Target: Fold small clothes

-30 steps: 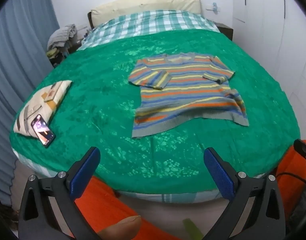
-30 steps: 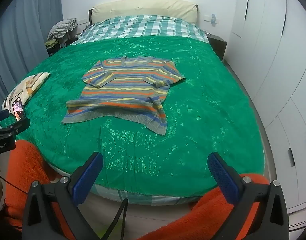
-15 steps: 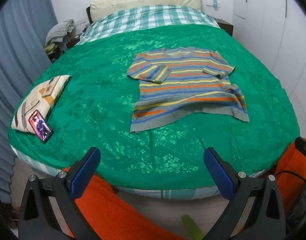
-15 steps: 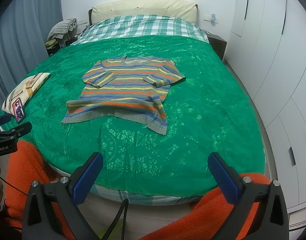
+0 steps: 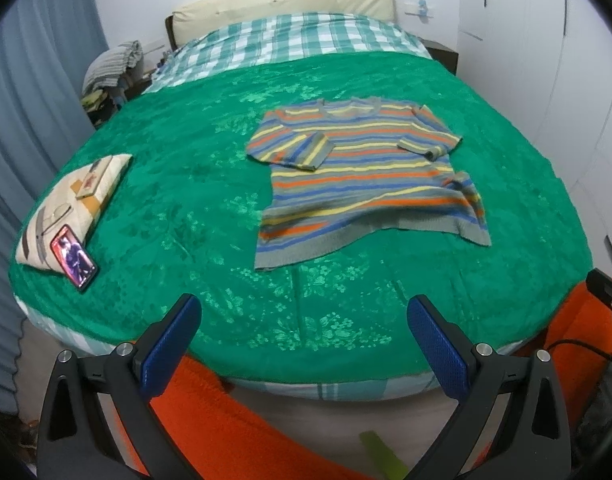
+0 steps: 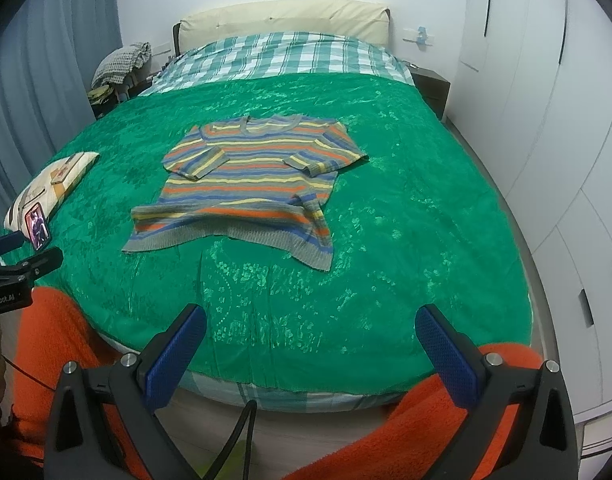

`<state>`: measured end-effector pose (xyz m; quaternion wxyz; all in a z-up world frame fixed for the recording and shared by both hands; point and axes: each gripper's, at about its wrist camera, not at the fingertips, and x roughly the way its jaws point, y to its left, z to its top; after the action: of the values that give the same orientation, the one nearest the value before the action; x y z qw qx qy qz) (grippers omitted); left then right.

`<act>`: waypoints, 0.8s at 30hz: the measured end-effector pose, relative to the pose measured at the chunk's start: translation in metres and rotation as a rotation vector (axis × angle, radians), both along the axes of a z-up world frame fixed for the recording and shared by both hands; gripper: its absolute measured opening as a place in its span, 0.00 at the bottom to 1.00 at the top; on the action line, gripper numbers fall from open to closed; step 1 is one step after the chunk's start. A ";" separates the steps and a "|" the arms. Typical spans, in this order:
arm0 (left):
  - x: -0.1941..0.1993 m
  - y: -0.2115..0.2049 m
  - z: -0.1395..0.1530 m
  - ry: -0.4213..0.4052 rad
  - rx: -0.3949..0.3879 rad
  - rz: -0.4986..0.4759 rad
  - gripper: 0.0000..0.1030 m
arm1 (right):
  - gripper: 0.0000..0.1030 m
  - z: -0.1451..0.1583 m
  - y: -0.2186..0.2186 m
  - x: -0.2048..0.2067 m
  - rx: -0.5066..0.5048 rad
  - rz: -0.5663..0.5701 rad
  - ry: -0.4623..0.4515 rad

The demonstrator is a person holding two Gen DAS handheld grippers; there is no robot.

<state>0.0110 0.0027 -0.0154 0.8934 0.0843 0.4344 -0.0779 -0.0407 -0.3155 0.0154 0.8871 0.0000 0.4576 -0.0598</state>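
Note:
A small striped sweater (image 5: 366, 176) in orange, yellow, blue and grey lies flat on the green bedspread (image 5: 185, 184), both sleeves folded in over its chest and the hem nearest me a little rumpled. The right wrist view shows the same striped sweater (image 6: 249, 184) at mid-bed. My left gripper (image 5: 303, 312) hangs open over the foot of the bed, well short of the hem, holding nothing. Wide open and also empty, my right gripper (image 6: 310, 322) hovers over the bed's near edge. The left tool's tip (image 6: 21, 264) pokes in at the left of the right wrist view.
A patterned cushion (image 5: 73, 200) with a lit phone (image 5: 73, 258) lies at the bed's left edge. Checked bedding (image 5: 289, 42) and a cream headboard lie at the far end. White wardrobe doors (image 6: 554, 140) stand along the right, grey curtains on the left. Orange fleece-clad legs (image 5: 233, 428) fill the foreground.
Both grippers have stayed open. The left wrist view has risen and pulled back slightly, so the bed sits a little lower and farther. The sweater has not moved.

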 end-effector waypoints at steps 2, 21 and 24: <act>0.001 0.003 0.000 0.012 -0.030 -0.008 1.00 | 1.00 0.001 -0.002 0.001 0.000 -0.007 -0.004; 0.003 0.010 -0.006 0.042 -0.059 0.030 1.00 | 1.00 0.000 0.002 0.000 0.025 0.014 0.002; 0.003 0.010 -0.005 0.040 -0.062 0.025 1.00 | 1.00 -0.001 0.005 0.000 0.025 0.023 0.005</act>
<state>0.0138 0.0122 -0.0203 0.8875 0.0498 0.4507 -0.0818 -0.0402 -0.3104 0.0141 0.8866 0.0059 0.4605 -0.0439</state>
